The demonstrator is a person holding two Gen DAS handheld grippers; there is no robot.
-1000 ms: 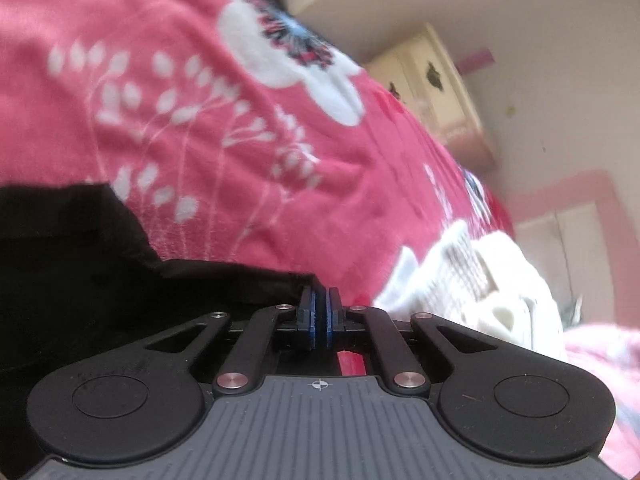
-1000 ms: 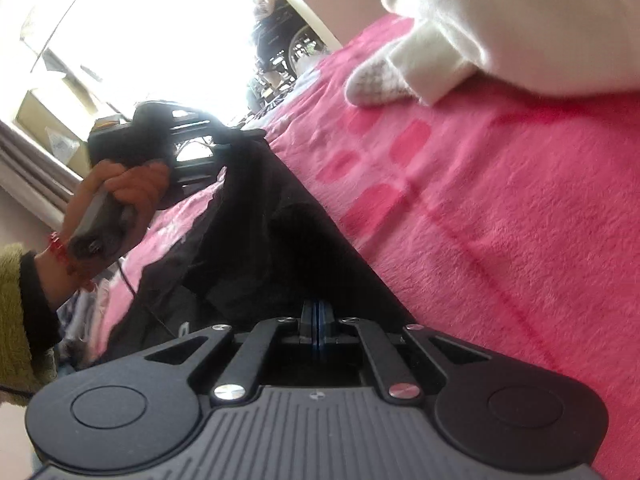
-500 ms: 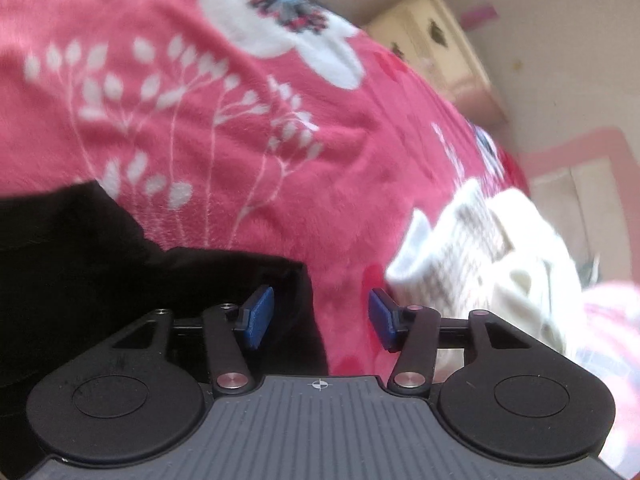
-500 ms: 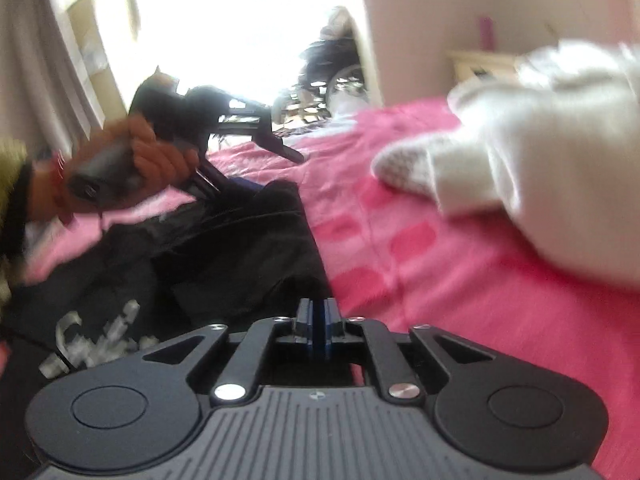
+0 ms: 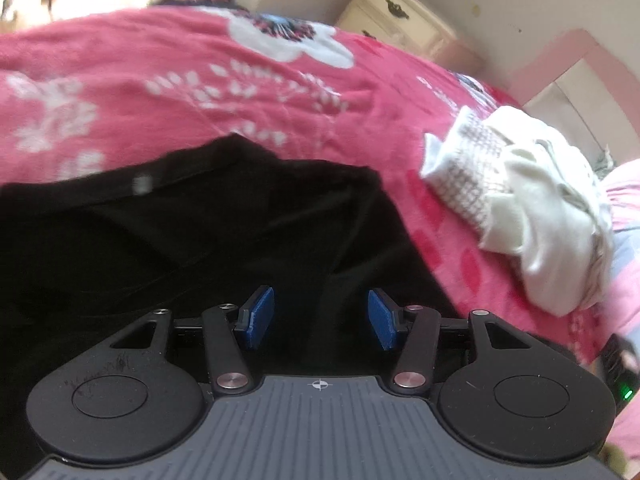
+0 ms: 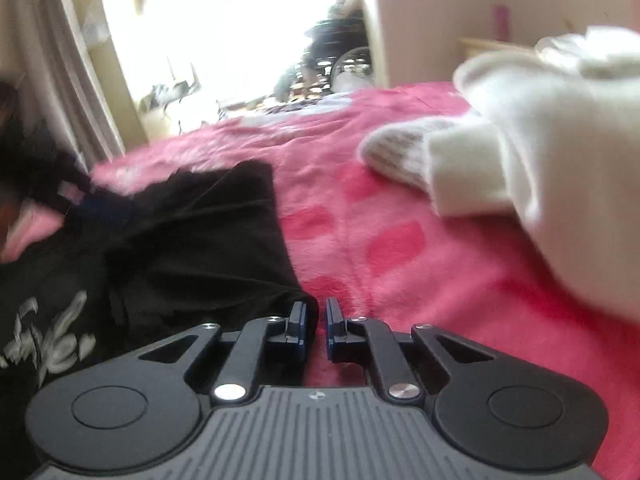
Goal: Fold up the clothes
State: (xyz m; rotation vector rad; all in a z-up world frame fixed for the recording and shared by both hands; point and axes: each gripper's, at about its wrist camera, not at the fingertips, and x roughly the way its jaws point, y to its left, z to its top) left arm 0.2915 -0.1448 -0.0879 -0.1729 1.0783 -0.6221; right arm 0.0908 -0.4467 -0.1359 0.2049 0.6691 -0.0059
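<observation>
Left gripper (image 5: 320,318) poised with blue pads (image 5: 259,316) standing well apart and empty, directly above a black T-shirt (image 5: 192,248) spread on a pink floral blanket (image 5: 160,80). Right gripper (image 6: 316,330) narrowing to a slim gap, nothing pinched, the shirt's edge just left of its tips. White knitwear (image 6: 540,168) heaped ahead and to the right.

Black garment (image 5: 208,248) with pale lettering; pink white-flowered bedspread (image 5: 160,92); white clothes (image 5: 540,216); blue-padded tools.
</observation>
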